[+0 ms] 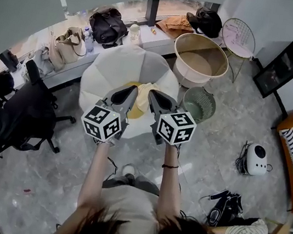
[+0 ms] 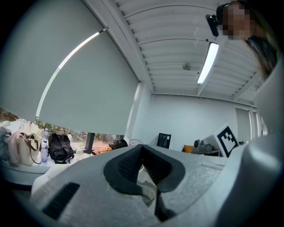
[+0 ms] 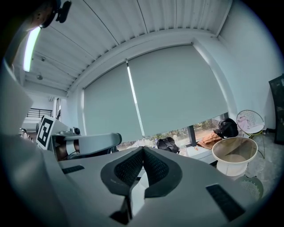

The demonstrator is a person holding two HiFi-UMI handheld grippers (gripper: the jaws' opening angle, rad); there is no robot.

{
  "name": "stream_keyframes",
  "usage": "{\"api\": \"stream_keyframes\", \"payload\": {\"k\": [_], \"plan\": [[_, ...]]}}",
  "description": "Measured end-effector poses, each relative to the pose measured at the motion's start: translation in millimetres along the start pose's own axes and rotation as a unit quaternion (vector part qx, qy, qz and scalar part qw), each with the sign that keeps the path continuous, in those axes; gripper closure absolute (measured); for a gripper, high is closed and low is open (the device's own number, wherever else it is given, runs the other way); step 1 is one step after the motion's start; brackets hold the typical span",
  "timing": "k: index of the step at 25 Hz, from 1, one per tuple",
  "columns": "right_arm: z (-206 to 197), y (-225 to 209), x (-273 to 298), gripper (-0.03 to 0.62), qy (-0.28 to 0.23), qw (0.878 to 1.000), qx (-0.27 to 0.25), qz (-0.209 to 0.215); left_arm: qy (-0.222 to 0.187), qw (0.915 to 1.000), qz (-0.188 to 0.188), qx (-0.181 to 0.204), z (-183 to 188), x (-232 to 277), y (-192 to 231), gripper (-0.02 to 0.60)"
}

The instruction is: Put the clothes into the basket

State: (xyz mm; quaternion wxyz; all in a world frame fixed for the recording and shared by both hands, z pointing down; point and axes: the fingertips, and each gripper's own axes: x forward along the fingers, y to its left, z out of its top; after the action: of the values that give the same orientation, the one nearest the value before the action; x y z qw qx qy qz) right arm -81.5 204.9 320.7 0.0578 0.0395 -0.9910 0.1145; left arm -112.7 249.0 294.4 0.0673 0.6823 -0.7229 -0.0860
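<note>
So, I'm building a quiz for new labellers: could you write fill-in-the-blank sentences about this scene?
1. The left gripper and right gripper each have jaws ___ on the garment.
2. That garment is mostly ___ in colour.
3. The small wire basket on the floor beside the large beige basket is ___.
Missing words: shut; white; green.

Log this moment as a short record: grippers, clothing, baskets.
left gripper: jaws closed on the white garment
right gripper: jaws closed on the same garment
white garment: hangs spread between both grippers, above the floor
large basket: cream, on the floor beyond the garment, no clothes seen inside
small basket: green, beside the large one
task state: garment not yet in a basket
</note>
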Motion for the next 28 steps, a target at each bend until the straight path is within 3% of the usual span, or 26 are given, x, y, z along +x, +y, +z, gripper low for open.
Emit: {"api": "stream_keyframes", "payload": {"k": [6, 17, 28], "plan": [[-4.5, -9.5, 12.8, 0.586, -0.002, 1.000, 0.005, -0.012, 0.008, 1.0000, 0.001, 0.005, -6.1, 4.4, 16.2, 0.571], [-0.1, -15.3, 32.1, 0.586, 0.010, 1.000, -0.003, 0.003, 0.005, 0.9998, 0.019, -0.008, -5.2, 10.8, 34.5, 0.571], [9.4, -69.4, 71.0, 0.586, 0.035, 0.999, -0.005, 0.014, 0.016, 0.9990, 0.034, -0.025, -11.4, 66.7, 61.4, 0.571]]}}
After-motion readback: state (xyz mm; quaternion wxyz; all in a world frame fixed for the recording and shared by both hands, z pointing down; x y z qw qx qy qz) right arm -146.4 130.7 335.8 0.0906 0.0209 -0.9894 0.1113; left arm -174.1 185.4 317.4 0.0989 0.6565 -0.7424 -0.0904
